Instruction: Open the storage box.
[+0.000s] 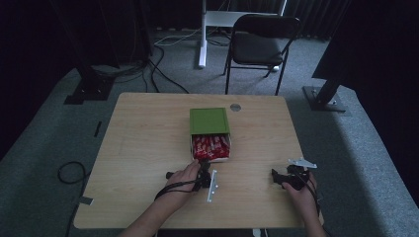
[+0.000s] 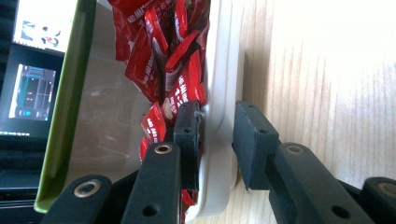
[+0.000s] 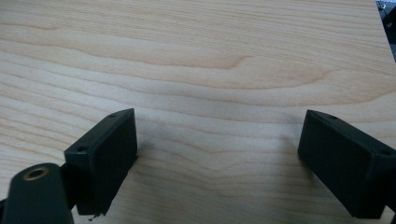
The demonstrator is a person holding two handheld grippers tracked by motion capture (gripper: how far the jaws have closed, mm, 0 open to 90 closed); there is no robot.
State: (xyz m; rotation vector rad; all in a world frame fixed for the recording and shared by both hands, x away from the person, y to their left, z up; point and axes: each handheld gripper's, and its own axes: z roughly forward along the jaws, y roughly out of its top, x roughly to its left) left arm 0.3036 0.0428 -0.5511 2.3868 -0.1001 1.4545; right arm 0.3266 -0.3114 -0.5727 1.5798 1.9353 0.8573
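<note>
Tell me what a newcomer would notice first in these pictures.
First the green lid, slid back over a white box at the middle of the wooden table, baring a heap of red packets. Next the left gripper, its jaws closed on the box's near wall, one inside among the packets. The right gripper rests open on bare wood at the near right.

Bare forearms, black hand-held grippers

Left gripper (image 2: 217, 140): blocky black pads, brass-ringed screws; right gripper (image 1: 279, 177) carries a grey three-cornered plate and black cable.
</note>
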